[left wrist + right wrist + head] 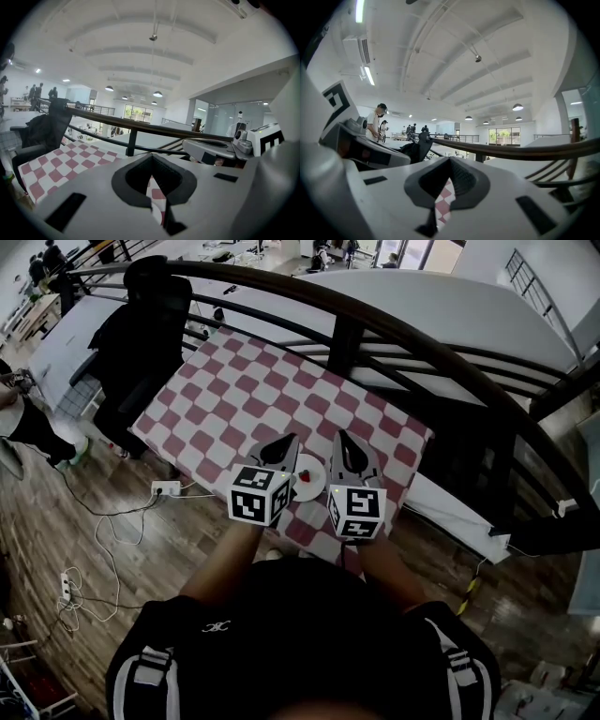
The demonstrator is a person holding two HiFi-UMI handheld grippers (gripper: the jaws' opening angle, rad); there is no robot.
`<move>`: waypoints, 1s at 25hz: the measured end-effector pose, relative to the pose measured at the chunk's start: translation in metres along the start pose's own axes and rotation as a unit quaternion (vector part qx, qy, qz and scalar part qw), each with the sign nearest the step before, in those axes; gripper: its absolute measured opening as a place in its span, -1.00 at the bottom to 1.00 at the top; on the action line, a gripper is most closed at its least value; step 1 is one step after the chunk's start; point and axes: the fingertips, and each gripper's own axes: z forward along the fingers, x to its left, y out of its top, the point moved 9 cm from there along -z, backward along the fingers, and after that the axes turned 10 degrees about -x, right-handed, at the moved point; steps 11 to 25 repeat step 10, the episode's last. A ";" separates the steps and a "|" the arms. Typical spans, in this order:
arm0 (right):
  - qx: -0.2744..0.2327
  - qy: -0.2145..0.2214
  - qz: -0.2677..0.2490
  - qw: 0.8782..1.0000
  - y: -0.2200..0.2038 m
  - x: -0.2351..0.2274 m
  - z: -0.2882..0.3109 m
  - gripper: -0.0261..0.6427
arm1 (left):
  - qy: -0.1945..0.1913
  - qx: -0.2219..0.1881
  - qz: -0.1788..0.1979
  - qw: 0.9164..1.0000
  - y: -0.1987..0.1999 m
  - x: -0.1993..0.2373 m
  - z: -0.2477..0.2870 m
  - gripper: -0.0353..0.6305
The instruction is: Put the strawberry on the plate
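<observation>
Left hand-held gripper (290, 441): jaws together at the tips, nothing between them. In its own view (151, 158) only a sliver of checked cloth shows through the slit below the tips.
Left pointing: it looks out level over the tabletop (253, 381) towards the railing, not down at the task's things.
Strawberry (304, 478): a small red spot in the gap between my two hand-held grippers, just beside the left one's inner flank. It lies nearer to me than either pair of tips.
Strawberry's long axis: too small in the head view to tell.
Plate (313, 465): white, near the tabletop's front edge and between the two hand-held grippers. The strawberry sits at its left near part, and I judge it to be on the plate already, not on the cloth.
Nearer hand: the left, by a little, since the right stands just past the plate's far rim.
Right hand-held gripper (343, 437): jaws fully together and empty. Its own view (449, 163) shows only cloth through the slit.
Right pointing: level and outward, like the left, so neither gripper view takes in the strawberry or the plate.
What any next move turns on: both sets of tips are past the fruit, so reaching it would mean drawing back and tipping down first.
</observation>
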 end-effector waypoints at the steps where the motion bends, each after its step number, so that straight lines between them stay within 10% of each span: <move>1: 0.003 0.000 -0.001 1.000 -0.001 0.001 0.000 -0.88 | -0.001 0.001 -0.001 1.000 -0.001 0.001 0.000 -0.92; 25: 0.003 -0.001 -0.013 1.000 -0.003 0.007 0.002 -0.88 | 0.012 0.006 -0.009 1.000 -0.002 0.018 -0.002 -0.92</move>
